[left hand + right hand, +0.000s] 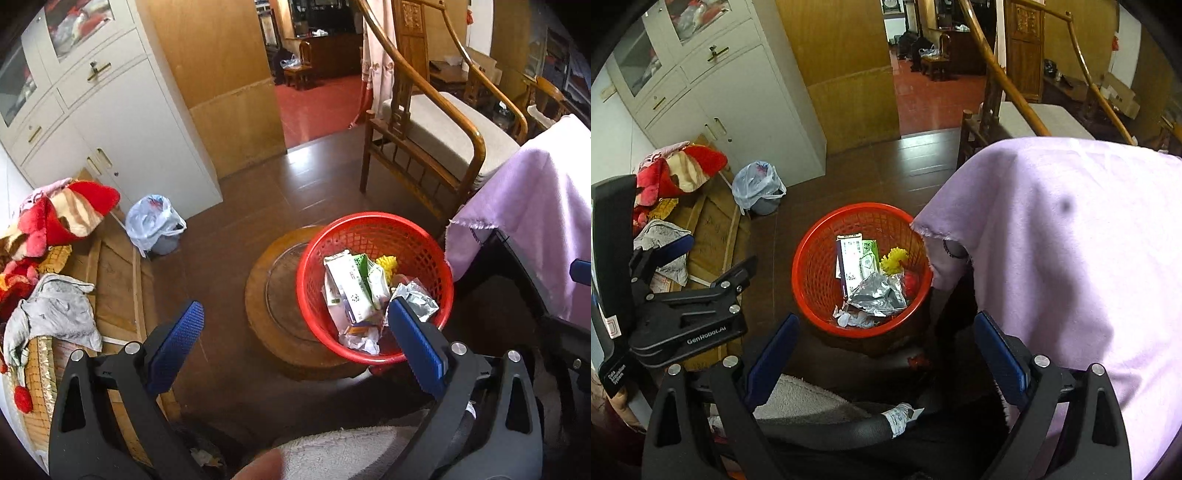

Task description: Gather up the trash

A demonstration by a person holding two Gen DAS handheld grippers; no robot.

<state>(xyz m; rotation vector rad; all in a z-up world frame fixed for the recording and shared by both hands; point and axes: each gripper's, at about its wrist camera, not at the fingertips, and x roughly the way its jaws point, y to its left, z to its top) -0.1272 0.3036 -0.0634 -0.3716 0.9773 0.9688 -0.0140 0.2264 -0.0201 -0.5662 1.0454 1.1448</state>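
Both tools hang above the floor with nothing in them. The left gripper [295, 332] has its blue-padded fingers spread wide, and the right gripper [886, 347] is spread just as wide. Neither touches anything.

Below and ahead of them a round red plastic mesh basket [317, 251] sits on a low round wooden stool [266, 291], raised off the dark tiled floor [258, 199], likely so that dropping things in takes less stooping. Inside it lie the collected pieces: a white and green cardboard carton [354, 288], a crumpled silver foil wrapper [879, 295], torn white paper scraps [849, 317], a yellow artificial flower [894, 258] and a small red ball-like object [909, 283].

To the right of the basket a lilac fleece cloth [1052, 258] drapes over a dark piece of furniture; what it covers I cannot tell. Well apart, by the white metal cabinet [140, 122], stands a small bin lined with a pale blue plastic bag [153, 221].

With the trash in the basket and both grippers empty, I judge a drop-off complete or a new search about to begin.
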